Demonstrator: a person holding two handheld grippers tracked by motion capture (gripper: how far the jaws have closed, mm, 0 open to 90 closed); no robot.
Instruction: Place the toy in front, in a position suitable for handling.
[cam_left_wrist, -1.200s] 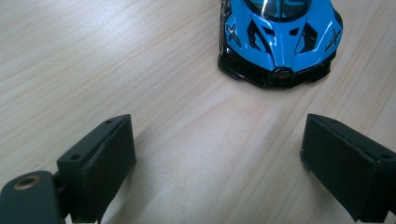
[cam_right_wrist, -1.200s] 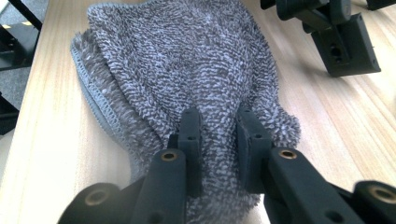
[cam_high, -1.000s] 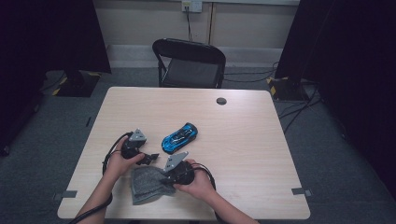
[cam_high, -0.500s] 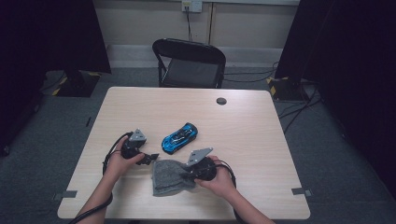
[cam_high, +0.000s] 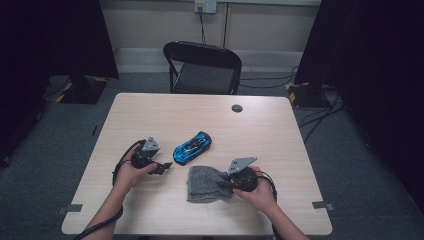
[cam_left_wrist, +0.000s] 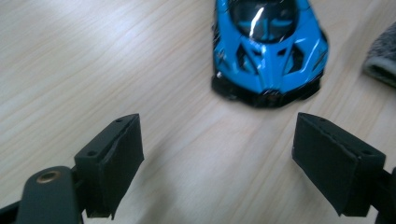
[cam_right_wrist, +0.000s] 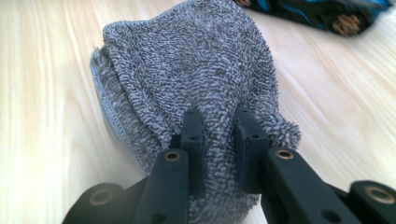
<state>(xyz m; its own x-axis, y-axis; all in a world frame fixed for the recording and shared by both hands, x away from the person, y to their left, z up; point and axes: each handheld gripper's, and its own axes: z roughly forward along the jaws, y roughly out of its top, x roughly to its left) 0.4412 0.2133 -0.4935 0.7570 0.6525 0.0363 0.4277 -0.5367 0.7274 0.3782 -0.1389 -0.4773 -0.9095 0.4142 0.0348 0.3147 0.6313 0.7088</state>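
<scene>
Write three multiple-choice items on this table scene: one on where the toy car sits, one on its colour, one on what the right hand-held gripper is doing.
1. Where is the toy car?
A. between the two grippers, beside the grey cloth
B. on the chair
C. at the table's far right corner

2. What colour is the toy car?
A. red
B. blue with black
C. yellow

3. What is the state of the right hand-held gripper?
A. wide open over bare table
B. shut on the toy car
C. shut on the grey cloth

Key: 1 A, the high view shows it on the table just up and left of the cloth. 2 B, the left gripper view shows a blue body with black trim. 3 C, the right gripper view shows both jaws pinching the cloth's fold.
</scene>
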